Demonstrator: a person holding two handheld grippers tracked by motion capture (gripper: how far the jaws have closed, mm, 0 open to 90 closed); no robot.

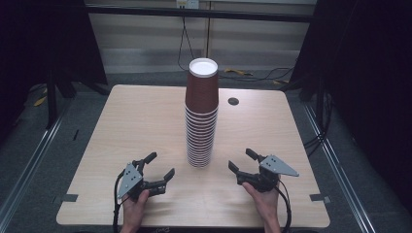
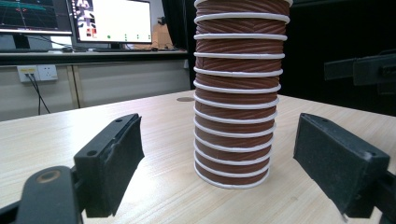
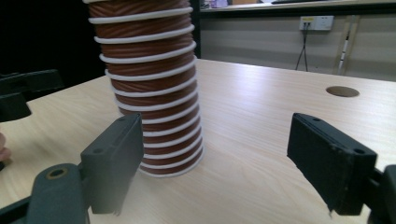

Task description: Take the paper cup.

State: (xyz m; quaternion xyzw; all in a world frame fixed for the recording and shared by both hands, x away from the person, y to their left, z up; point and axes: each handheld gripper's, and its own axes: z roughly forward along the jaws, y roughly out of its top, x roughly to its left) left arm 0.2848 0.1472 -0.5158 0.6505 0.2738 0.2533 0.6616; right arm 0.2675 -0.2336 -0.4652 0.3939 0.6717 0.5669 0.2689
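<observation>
A tall stack of brown ribbed paper cups with white rims stands upside down in the middle of the wooden table. My left gripper sits near the table's front edge, left of the stack, open with nothing between its pads. My right gripper is on the other side of the stack, a little nearer to it, open and empty too. From the left gripper the stack stands ahead between the jaws, some way off. From the right gripper the stack is ahead and to the left.
A round cable hole lies in the table behind and right of the stack. Cables trail on the floor past the far edge. Monitors stand on a desk beyond the table. Dark frames flank both sides.
</observation>
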